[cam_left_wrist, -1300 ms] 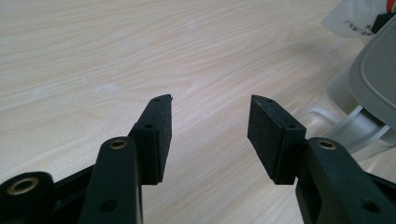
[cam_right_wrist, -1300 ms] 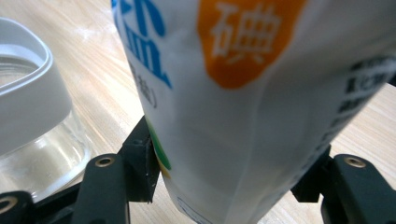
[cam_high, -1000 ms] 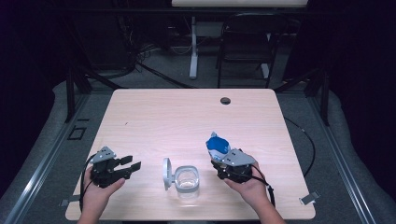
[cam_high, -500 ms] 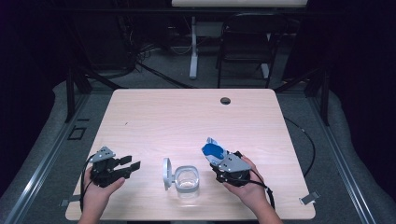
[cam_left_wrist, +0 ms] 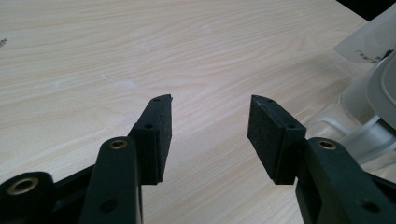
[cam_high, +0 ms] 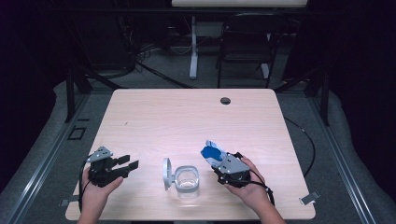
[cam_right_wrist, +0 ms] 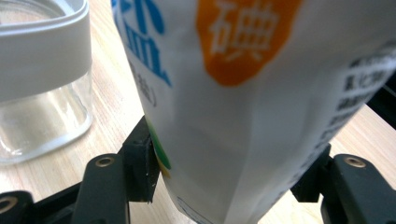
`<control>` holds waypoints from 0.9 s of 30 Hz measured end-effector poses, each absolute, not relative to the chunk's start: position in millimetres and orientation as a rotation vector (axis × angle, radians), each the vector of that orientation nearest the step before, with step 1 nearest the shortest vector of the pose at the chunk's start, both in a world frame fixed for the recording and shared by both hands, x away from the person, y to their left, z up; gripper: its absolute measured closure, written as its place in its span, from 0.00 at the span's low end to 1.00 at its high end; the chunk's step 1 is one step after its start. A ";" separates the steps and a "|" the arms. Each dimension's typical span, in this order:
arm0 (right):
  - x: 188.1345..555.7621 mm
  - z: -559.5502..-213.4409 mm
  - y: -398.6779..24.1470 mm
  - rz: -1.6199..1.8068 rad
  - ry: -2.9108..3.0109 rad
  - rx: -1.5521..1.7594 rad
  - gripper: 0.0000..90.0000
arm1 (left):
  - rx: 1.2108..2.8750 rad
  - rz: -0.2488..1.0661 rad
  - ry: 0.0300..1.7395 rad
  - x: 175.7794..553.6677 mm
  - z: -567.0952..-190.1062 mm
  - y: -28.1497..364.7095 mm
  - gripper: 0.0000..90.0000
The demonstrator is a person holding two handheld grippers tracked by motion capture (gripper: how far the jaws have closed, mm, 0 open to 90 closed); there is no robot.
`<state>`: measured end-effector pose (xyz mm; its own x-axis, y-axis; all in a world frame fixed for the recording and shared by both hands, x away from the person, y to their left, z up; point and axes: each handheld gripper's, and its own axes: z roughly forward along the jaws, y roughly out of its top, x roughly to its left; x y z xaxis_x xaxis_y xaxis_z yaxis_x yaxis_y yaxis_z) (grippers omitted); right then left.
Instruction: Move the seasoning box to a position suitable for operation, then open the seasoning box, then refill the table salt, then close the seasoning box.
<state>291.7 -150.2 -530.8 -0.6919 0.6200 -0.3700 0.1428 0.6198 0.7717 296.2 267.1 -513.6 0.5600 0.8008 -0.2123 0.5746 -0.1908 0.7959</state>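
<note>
- The right gripper (cam_high: pixel 223 161) clamps a white pouch (cam_high: pixel 213 151) between its jaws, near the table's (cam_high: pixel 187 116) front edge and just right of the jar (cam_high: pixel 187 178).
- In the right gripper view the pouch (cam_right_wrist: pixel 243 102) crosses most of the frame; its top and bottom are cut off. Blue characters and an orange patch show only in part, and the small print at the right is too blurred to read.
- The pouch hides the inner faces of both jaws, so the contact points cannot be seen.
- The jar (cam_right_wrist: pixel 42 74) is clear glass with a white rim, standing on the table at the upper left of that view; its top is cut off.
- A hinged lid (cam_high: pixel 166 172) stands open at the jar's left side.
- The left gripper (cam_high: pixel 128 163) is held over the table left of the jar, jaws spread apart with nothing between them (cam_left_wrist: pixel 210 135).
- In the left gripper view the jar (cam_left_wrist: pixel 369 112) is cut by the right edge and out of focus.
- Whether the jar holds anything cannot be told.
</note>
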 end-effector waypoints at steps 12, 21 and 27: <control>288.9 -516.2 -147.8 0.911 2.217 0.517 0.43 | 1.870 0.315 1.120 295.7 -511.9 266.6 0.56; 289.0 -512.3 -144.3 0.891 2.222 0.469 0.43 | 1.867 0.315 1.120 296.1 -511.5 268.6 0.56; 289.3 -512.7 -143.5 0.873 2.221 0.453 0.43 | 1.863 0.322 1.128 296.2 -511.1 270.2 0.56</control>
